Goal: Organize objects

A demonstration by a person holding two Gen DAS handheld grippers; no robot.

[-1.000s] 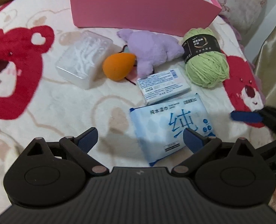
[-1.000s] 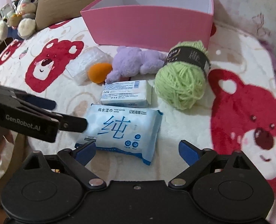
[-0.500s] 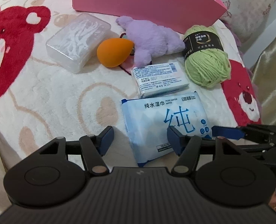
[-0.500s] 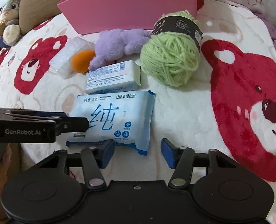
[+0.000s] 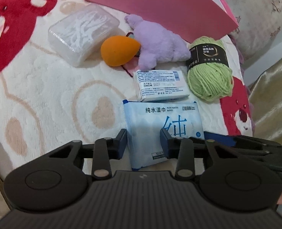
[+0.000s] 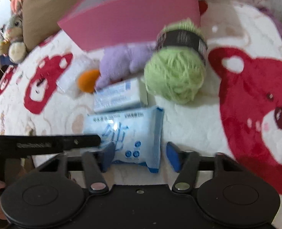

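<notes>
Both the left gripper (image 5: 143, 142) and right gripper (image 6: 140, 157) just closing, each clamped on 1 wet-wipes pack (image 5: 156, 118) on the bed.

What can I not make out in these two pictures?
- Inside of the pink box: left wrist view, cut off by the top edge.
- Print on the white packet and on the yarn label: right wrist view, motion blur.
- Near end of the wet wipes pack: left wrist view, hidden behind the left gripper.
</notes>
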